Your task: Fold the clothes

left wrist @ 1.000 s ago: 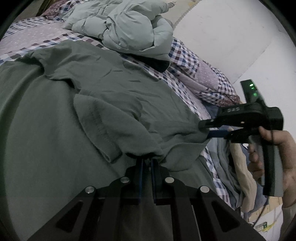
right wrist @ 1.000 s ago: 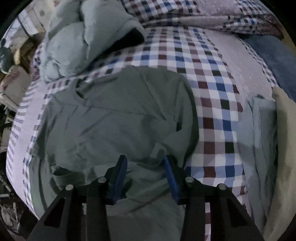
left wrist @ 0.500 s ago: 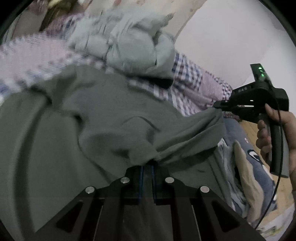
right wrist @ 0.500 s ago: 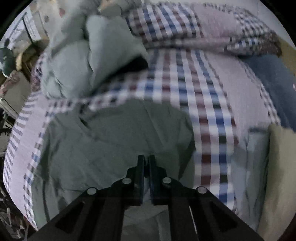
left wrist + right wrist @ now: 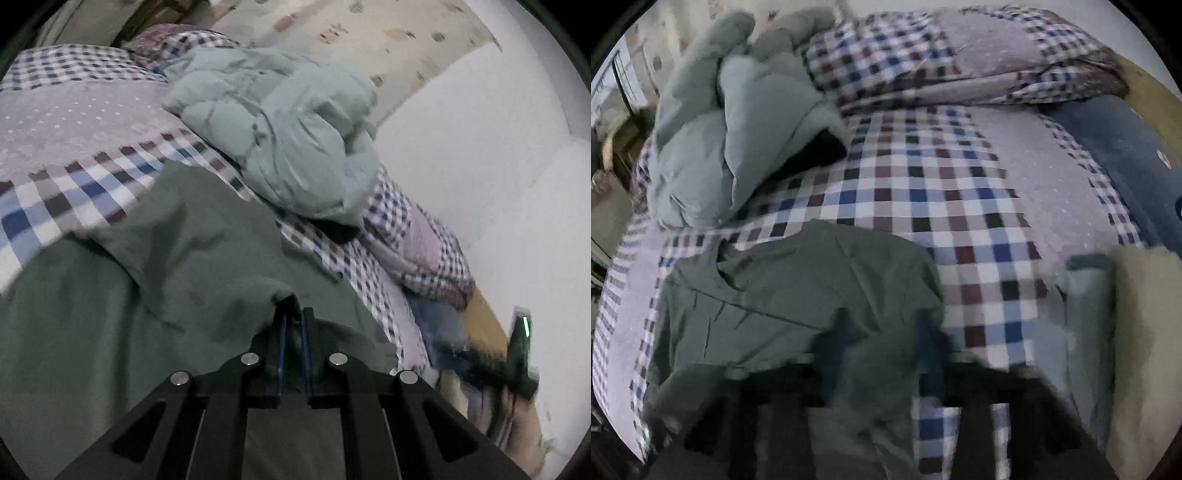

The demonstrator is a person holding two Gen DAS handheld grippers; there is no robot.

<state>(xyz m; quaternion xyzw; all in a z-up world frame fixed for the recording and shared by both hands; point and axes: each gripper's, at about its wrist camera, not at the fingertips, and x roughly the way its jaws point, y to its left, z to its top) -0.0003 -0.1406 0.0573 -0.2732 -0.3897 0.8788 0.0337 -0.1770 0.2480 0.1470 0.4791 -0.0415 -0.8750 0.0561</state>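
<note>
A dark green shirt (image 5: 177, 266) lies on the checked bed cover, partly folded over itself. My left gripper (image 5: 293, 321) is shut on a fold of the shirt's cloth, which bunches up between the fingers. In the right wrist view the shirt (image 5: 798, 295) lies below centre with its collar at the left. My right gripper (image 5: 882, 339) is blurred by motion; its jaws stand wide apart over the shirt's right edge, with nothing between them. The right gripper also shows blurred at the lower right of the left wrist view (image 5: 517, 362).
A pale green puffy jacket (image 5: 291, 147) is heaped at the head of the bed (image 5: 923, 192). A checked pillow (image 5: 960, 55) lies against the white wall. Folded clothes, pale blue (image 5: 1086, 325), beige (image 5: 1145, 332) and dark blue (image 5: 1126, 155), lie along the bed's right side.
My right gripper opened and let go of the shirt, then pulled back to the right. My left gripper stayed shut and carried its fold forward over the shirt.
</note>
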